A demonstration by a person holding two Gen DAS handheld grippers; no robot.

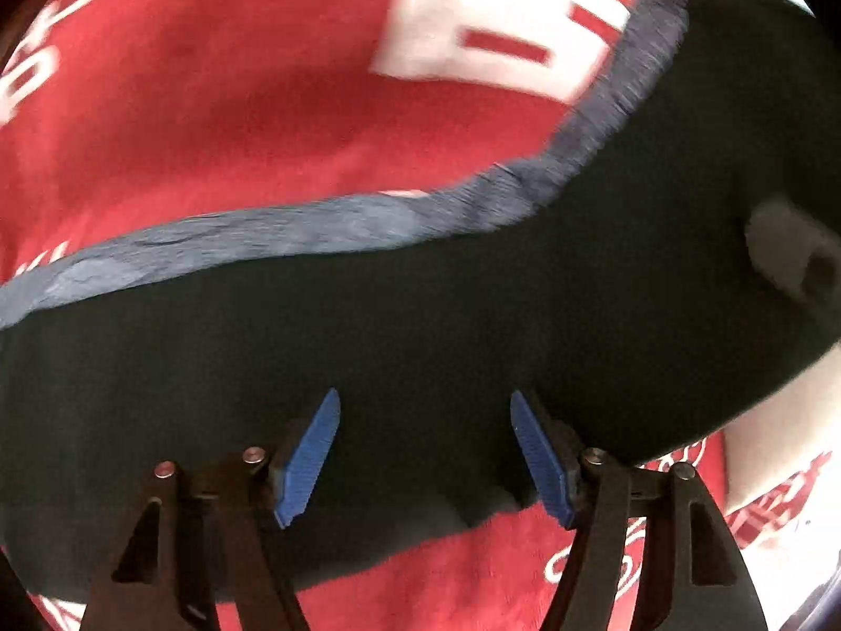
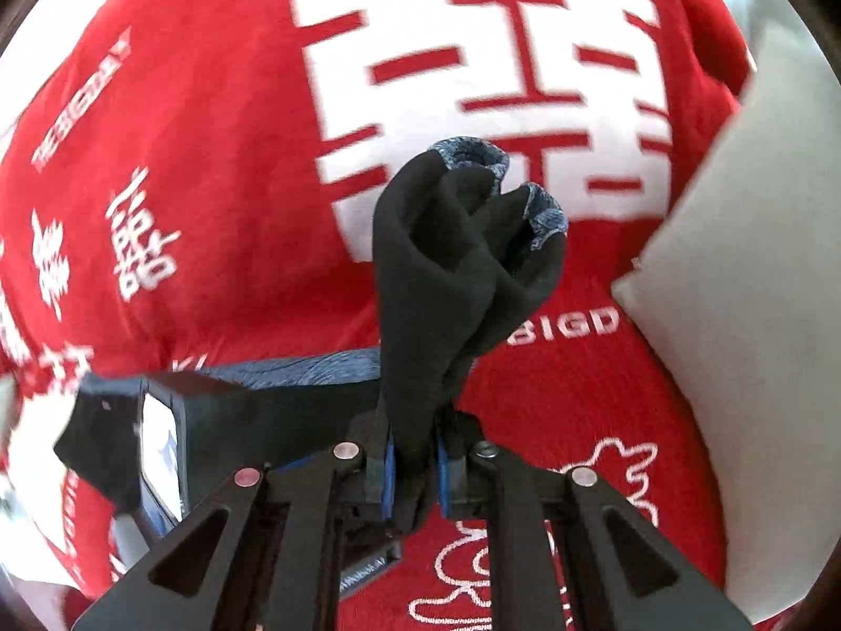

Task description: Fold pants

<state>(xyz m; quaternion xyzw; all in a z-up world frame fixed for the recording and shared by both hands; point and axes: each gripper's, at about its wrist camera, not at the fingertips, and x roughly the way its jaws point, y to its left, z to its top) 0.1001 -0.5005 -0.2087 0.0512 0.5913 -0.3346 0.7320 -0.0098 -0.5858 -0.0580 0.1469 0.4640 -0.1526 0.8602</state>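
Note:
Black pants [image 1: 420,315] with a blue-grey band [image 1: 315,226] along their far edge lie across a red blanket [image 1: 210,105]. My left gripper [image 1: 424,398] hovers over the black cloth with its blue pads [image 1: 310,462] wide apart, and nothing is pressed between them. In the right wrist view my right gripper [image 2: 412,468] is shut on a bunch of the pants [image 2: 447,273]. That cloth stands ahead of the fingers, twisted, with two blue-grey ends [image 2: 473,155] at its top. The rest of the pants [image 2: 294,394] trails to the left.
The red blanket [image 2: 210,158] carries large white characters [image 2: 473,79] and small white lettering. A pale grey cushion [image 2: 736,273] lies at the right. The black body of the left hand's tool [image 2: 168,447] sits low on the left. A blurred pale object [image 1: 788,257] lies on the pants.

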